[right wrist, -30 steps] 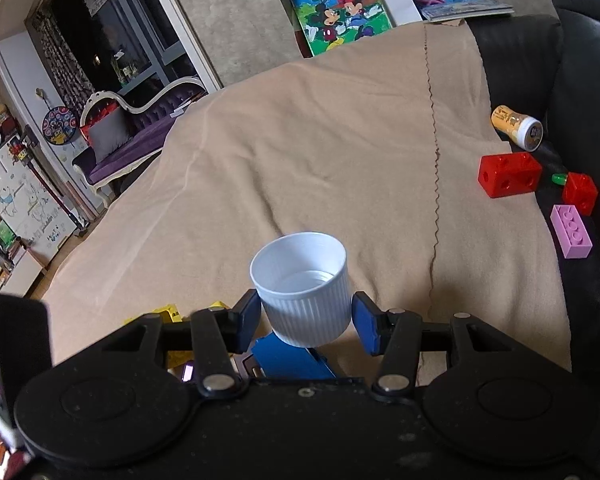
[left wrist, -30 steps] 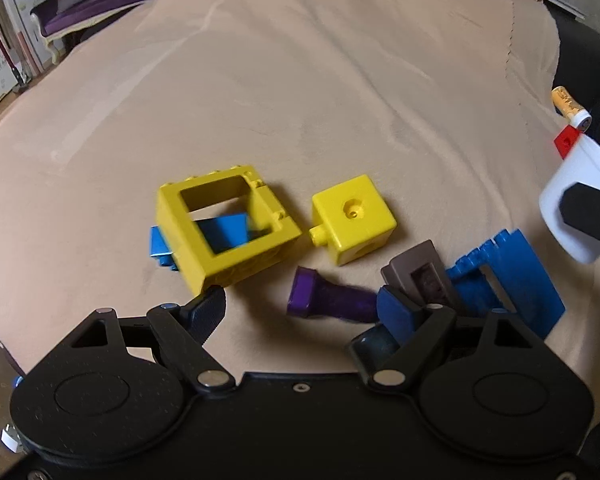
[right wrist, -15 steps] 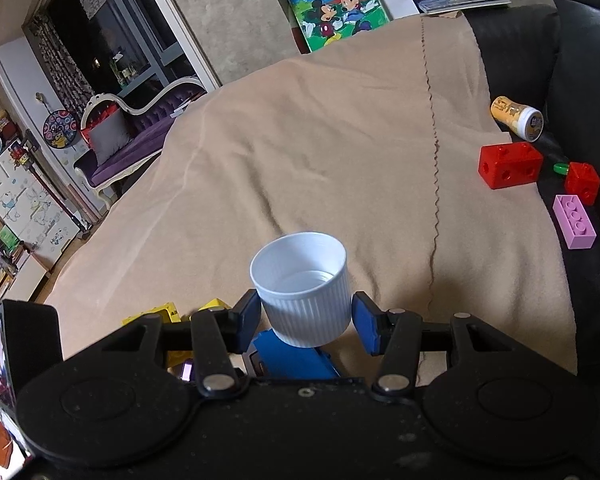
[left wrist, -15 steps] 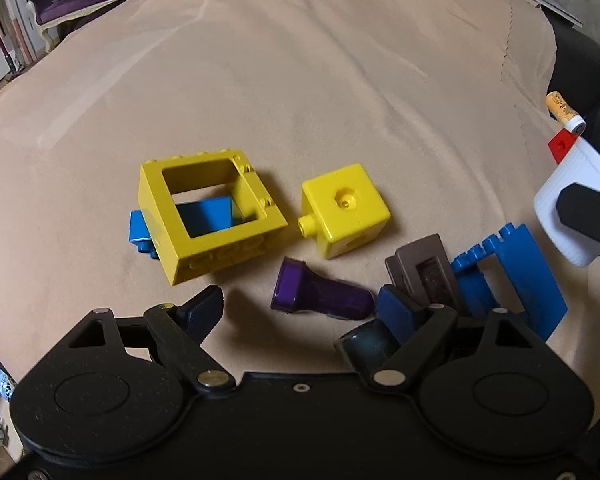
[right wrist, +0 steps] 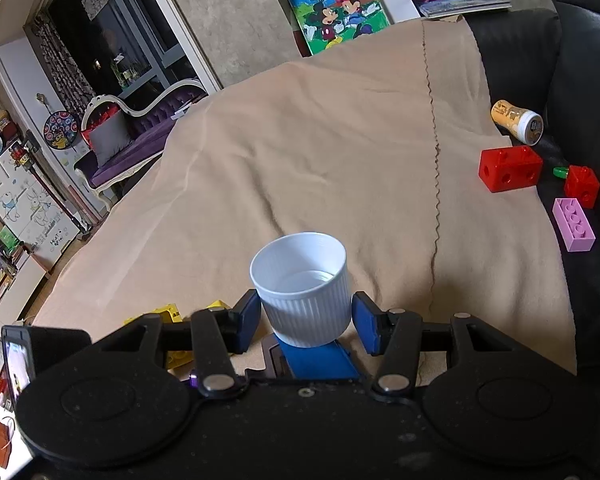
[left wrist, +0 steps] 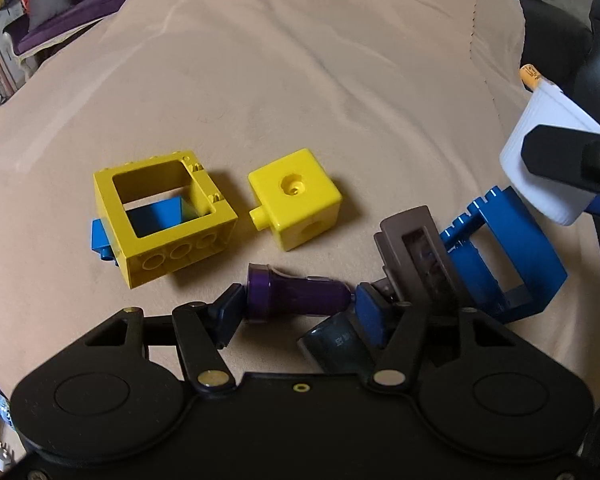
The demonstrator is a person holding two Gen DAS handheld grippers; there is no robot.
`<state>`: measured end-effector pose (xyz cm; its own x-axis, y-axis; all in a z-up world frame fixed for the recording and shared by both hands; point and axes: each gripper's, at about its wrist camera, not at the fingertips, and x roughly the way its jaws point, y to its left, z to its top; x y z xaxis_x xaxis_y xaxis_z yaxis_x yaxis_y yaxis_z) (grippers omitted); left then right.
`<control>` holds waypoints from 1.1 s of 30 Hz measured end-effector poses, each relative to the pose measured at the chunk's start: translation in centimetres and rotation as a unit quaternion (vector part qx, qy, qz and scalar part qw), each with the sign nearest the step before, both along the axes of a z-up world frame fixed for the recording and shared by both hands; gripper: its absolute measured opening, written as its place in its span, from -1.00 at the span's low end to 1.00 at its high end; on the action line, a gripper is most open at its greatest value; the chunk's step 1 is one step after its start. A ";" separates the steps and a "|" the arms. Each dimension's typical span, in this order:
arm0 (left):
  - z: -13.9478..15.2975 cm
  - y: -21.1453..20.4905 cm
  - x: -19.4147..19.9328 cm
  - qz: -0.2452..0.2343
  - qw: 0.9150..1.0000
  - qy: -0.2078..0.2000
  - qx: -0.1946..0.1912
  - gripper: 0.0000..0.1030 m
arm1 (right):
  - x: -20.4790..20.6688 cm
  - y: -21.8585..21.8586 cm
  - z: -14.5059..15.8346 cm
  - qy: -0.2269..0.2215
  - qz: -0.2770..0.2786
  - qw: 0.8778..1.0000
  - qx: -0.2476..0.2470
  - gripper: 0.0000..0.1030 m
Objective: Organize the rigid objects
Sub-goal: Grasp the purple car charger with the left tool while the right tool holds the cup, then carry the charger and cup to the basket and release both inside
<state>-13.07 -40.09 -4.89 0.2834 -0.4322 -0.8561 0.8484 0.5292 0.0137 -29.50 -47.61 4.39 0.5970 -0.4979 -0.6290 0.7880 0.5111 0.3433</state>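
My left gripper point(left wrist: 298, 310) has closed on a purple plug-shaped piece point(left wrist: 296, 294) lying on the tan blanket point(left wrist: 300, 80); both pads touch its ends. Beyond it sit a yellow window-frame brick point(left wrist: 164, 216) over a small blue brick point(left wrist: 100, 240), a yellow cube point(left wrist: 296, 204), a brown frame piece point(left wrist: 420, 256) and a blue frame brick point(left wrist: 512, 264). My right gripper point(right wrist: 306, 322) is shut on a white ribbed cap point(right wrist: 304, 290), open side up, held above the blue brick point(right wrist: 316, 360). The cap also shows at the right of the left wrist view point(left wrist: 544, 160).
A dark round cap point(left wrist: 336, 350) lies under my left gripper's right finger. At the blanket's right edge on the black sofa point(right wrist: 580, 40) lie a red brick point(right wrist: 510, 168), a smaller red piece point(right wrist: 582, 184), a pink brick point(right wrist: 574, 224) and a yellow bottle point(right wrist: 518, 122).
My left gripper moved forward and closed its fingers onto the purple piece. My right gripper kept the white cap and barely moved.
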 end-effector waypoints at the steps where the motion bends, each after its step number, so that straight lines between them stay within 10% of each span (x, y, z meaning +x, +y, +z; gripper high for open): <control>1: 0.1 0.0 0.1 0.005 1.000 0.006 0.000 0.09 | 0.0 0.0 0.1 -0.001 0.000 1.000 -0.001 -0.03; 22: 7.8 10.8 3.0 0.117 0.992 -0.014 -0.053 0.09 | 4.8 5.4 2.0 0.028 0.084 0.995 -0.041 -0.03; 33: 7.2 26.2 10.2 0.318 0.947 -0.022 -0.042 0.09 | 16.5 16.9 1.1 0.071 0.281 0.957 -0.017 -0.03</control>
